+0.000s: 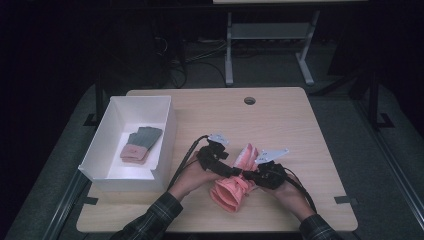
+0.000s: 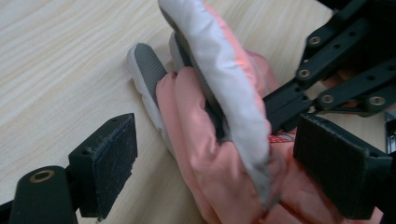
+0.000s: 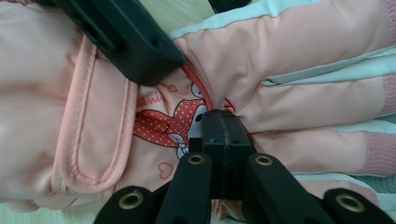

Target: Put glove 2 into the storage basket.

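Hands: two forearms in plaid sleeves enter from the bottom edge of the high view, meeting just below centre of the frame.
Pink glove (image 1: 234, 186): lies on the wooden counter (image 1: 280, 120) between both hands, cuff toward the bottom of the frame, fingers pointing up and slightly right; that is its long axis.
Right gripper (image 1: 248, 175): jaws pressed together, pinching a fold of the glove's fabric beside the cartoon print, seen close in the right gripper view (image 3: 219, 122).
Left gripper (image 1: 231, 169): jaws spread wide, one pad on each side of the glove's fingers (image 2: 212, 116) in the left gripper view, neither pad pressing on the fabric.
Key relation: the glove's fingers lie straight ahead of the left gripper, between its open pads, and run roughly along its line of sight; this gripper looks better placed to close next, while the right anchors the glove.
White box (image 1: 165, 145): left of centre, well apart from the hands.
Second glove (image 1: 140, 144): lies flat inside the box, pink and grey.
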